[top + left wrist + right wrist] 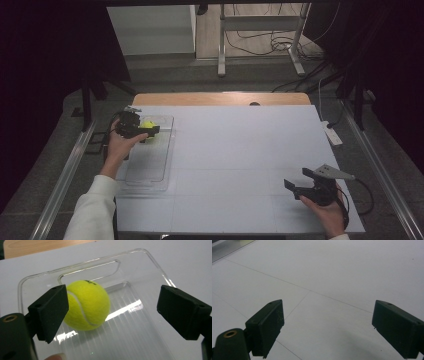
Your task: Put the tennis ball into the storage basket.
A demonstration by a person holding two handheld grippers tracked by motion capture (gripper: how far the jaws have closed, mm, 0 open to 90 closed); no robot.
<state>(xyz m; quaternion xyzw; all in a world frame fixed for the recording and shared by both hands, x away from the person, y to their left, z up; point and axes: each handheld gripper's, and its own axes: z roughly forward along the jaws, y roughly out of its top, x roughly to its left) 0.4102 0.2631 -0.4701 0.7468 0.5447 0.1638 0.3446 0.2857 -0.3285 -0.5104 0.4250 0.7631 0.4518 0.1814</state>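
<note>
A yellow-green tennis ball (147, 124) (87, 305) lies at the far end of a clear plastic tray (150, 170) (155, 265) on the left of the white table. My left gripper (145, 131) (113, 312) hangs just over that end of the tray, jaws open. The ball sits close beside the left jaw, while the right jaw stands well away from it. At the near right of the table my right gripper (299, 179) (328, 327) is open above bare white tabletop, with nothing between its jaws.
A white power strip (331, 134) lies at the table's right edge. A strip of bare wood (220, 98) runs along the far edge. A metal stand (260, 45) and cables stand on the floor beyond. Aluminium rails (65, 175) flank both sides.
</note>
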